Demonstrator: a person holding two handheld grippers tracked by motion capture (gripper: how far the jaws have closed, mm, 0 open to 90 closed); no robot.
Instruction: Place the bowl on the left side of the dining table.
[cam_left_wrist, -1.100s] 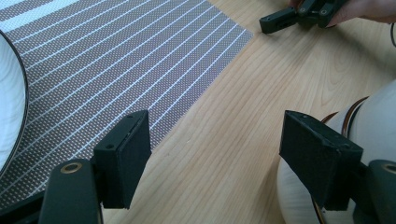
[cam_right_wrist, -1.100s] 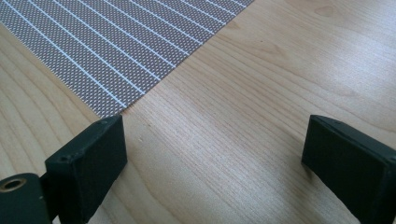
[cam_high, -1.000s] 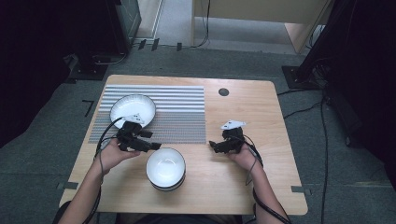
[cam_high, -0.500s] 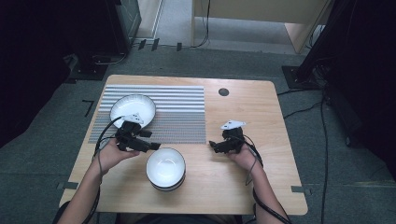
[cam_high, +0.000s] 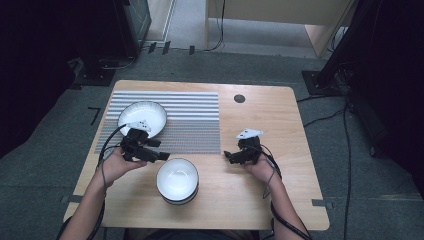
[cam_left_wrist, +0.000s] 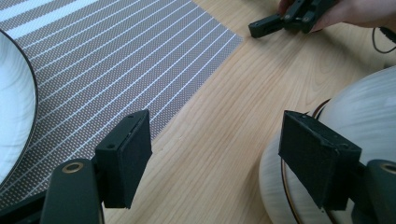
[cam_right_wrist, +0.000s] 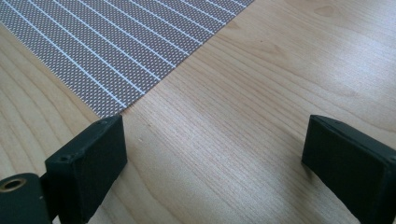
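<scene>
Both grippers, left gripper (cam_high: 161, 156) and right gripper (cam_high: 231, 157), I hold with jaws apart, gripping nothing. Stacked bowls (cam_high: 177, 180) sit just beside the striped mat (cam_high: 192, 120), untouched; the plate (cam_high: 142, 118) lies on it.

A plate (cam_high: 142, 117) is set on the mat (cam_high: 190, 125), behind-left of stacked bowls (cam_high: 177, 181) on the table (cam_high: 280, 200).

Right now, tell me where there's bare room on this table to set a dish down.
Free: bare wood right of the striped mat, beyond the right gripper; mat's right half. Crowded: plate, left gripper and stacked bowls at front left.
</scene>
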